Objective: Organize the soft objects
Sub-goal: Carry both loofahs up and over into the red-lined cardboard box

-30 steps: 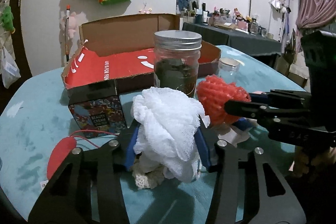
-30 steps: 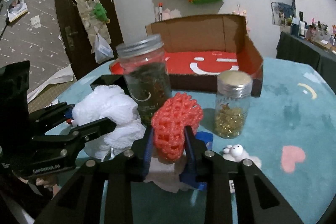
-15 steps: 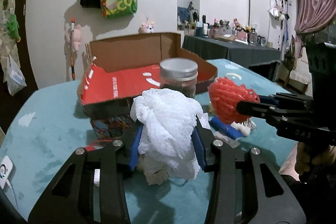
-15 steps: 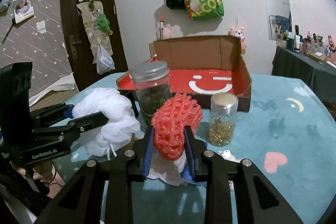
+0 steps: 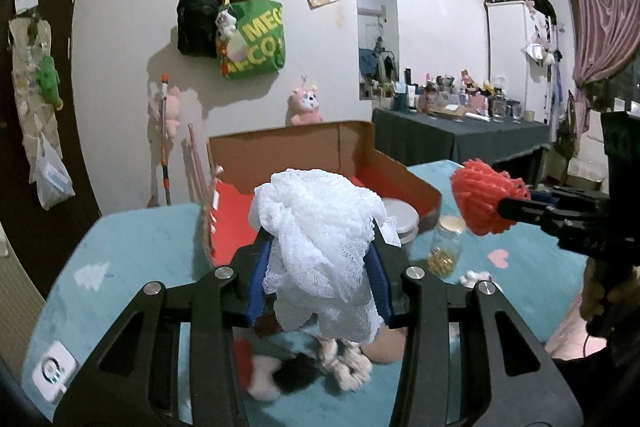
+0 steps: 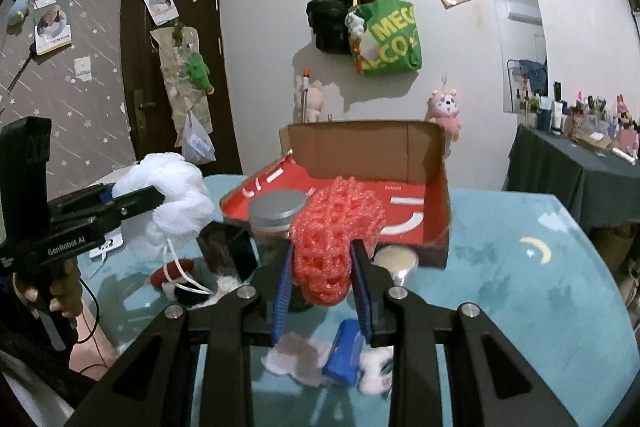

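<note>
Over the teal table point(image 6: 520, 267), the left gripper point(image 5: 318, 259) squeezes a white mesh puff point(image 5: 320, 227) hiding its fingertips, while the right gripper point(image 6: 322, 267) pinches a red mesh puff point(image 6: 332, 227) that half-hides both jars.

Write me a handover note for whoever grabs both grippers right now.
Left gripper: shut on the white mesh pouf, held above the table.
Right gripper: shut on the red mesh pouf, also held up.
The open cardboard box sits just ahead, behind two jars; nothing soft shows in it.
Done: both poufs picked up.
Left: likely drop both in the box, then collect the small plush pieces on the table.
</note>
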A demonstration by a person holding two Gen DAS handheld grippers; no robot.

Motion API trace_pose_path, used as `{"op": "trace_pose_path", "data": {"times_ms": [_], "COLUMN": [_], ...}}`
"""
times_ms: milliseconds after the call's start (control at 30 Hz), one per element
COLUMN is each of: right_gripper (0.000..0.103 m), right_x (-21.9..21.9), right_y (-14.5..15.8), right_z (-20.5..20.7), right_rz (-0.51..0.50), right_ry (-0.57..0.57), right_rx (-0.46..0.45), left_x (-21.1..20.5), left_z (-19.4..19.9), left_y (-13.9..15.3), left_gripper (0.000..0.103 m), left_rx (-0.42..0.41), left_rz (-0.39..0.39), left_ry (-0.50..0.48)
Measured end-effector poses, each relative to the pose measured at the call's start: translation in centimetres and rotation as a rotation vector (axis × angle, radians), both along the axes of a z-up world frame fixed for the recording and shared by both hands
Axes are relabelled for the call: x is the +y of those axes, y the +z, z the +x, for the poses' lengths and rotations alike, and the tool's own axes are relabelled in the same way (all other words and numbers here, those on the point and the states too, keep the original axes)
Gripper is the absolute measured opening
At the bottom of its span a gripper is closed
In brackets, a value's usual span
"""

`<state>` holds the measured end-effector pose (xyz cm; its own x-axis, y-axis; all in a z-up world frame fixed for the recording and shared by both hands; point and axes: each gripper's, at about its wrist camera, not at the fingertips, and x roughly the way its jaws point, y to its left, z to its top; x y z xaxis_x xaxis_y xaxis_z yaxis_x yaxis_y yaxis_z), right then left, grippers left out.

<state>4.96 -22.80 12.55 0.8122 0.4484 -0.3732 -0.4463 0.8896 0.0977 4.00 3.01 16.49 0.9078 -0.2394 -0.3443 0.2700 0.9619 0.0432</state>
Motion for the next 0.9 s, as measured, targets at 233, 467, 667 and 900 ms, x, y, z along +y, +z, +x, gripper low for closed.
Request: {"op": "trace_pose_path", "data": {"times_ms": [233, 467, 667, 900], "right_gripper": [0.03, 0.03, 0.031, 0.031], "right_x": [-0.6, -0.3, 0.7, 2.8], "right_y": [2.4, 3.6, 4.7, 3.4], "right_z": [3.0, 7.3, 11.5, 18.0], "right_rz": [-0.005, -0.044, -0.106, -0.162], "right_ry": [0.026, 0.064, 0.103, 0.16], "right_rx": [-0.015, 0.015, 0.039, 0.148], "left_x": [0.2, -0.6, -1.2, -2.8], "left_z": [3.3, 7.9, 13.2, 20.0], "left_y": [1.7, 2.4, 2.6, 1.3], "left_gripper": [0.04, 0.04, 0.04, 0.04], "left_rx": [0.01, 0.061, 0.142, 0.243], "left_rz": [0.033, 0.075, 0.096, 0.142], "left_ry": [-0.013, -0.058, -0.112, -0.146]}}
